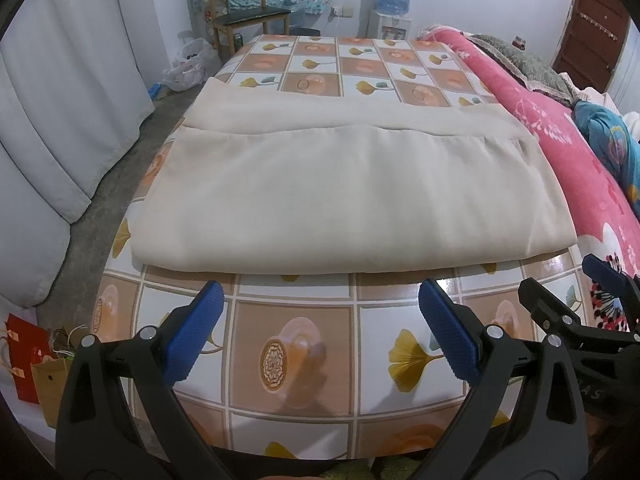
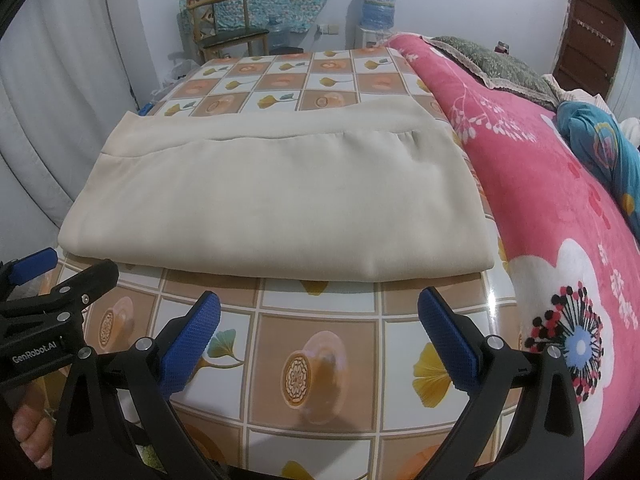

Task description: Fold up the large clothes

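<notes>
Curtains [image 1: 60,128] hang pale at the far left, with a red bag [image 1: 22,356] and a brown paper bag [image 1: 50,380] on the floor below them. To their right stands the table [image 1: 296,360], covered in a glossy tiled cloth of orange squares and yellow leaves. On it lies the beige cloth [image 1: 348,196], folded into a broad flat rectangle with a second layer showing as a band along its far side; its near folded edge runs straight across the table.

The left tongs [image 1: 320,320] hover over the bare tiles just near of that edge, blue pads spread wide and holding nothing, not touching the cloth. The right tongs [image 2: 318,326] sit just beside them to the right, likewise released, jaws wide apart over the tablecloth and short of the cloth's near edge. In the right wrist view the beige cloth [image 2: 272,200] lies ahead and a little left of the tongs, its right corner close to the table's right side. The left tongs also show at the left border of that view.

Beyond the table are a wooden chair [image 1: 244,4] and a water dispenser [image 1: 394,4] against the far wall. To the right lies a pink flowered blanket [image 2: 560,208], touching the table's right side, with a brown door [image 1: 592,36] far right
</notes>
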`<state>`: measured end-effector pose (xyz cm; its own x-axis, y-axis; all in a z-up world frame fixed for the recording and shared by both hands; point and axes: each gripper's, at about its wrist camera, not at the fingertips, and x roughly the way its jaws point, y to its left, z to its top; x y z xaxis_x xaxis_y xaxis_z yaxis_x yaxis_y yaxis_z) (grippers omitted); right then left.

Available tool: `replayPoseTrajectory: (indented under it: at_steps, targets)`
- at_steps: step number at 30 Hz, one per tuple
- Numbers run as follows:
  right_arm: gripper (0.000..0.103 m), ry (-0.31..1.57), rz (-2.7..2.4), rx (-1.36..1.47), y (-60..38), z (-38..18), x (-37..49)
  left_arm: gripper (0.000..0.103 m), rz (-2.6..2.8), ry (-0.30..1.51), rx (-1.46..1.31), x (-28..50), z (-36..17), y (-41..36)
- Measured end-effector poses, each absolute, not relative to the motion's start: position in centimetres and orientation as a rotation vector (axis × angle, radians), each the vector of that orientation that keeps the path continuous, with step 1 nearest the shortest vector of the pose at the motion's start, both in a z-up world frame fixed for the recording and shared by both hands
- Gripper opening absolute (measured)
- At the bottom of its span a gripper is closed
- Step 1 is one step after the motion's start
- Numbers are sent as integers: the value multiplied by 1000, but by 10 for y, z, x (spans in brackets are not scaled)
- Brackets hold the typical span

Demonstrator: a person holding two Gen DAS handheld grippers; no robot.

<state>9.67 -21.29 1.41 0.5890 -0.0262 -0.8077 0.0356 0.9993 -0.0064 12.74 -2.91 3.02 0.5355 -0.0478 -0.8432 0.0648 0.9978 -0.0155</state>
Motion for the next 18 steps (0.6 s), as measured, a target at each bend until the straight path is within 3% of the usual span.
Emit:
replayPoseTrajectory:
  at_steps: [18]
  targets:
    - [96,939,-36,9,-211,17,98,94,-73,1001,6,129,32,-26]
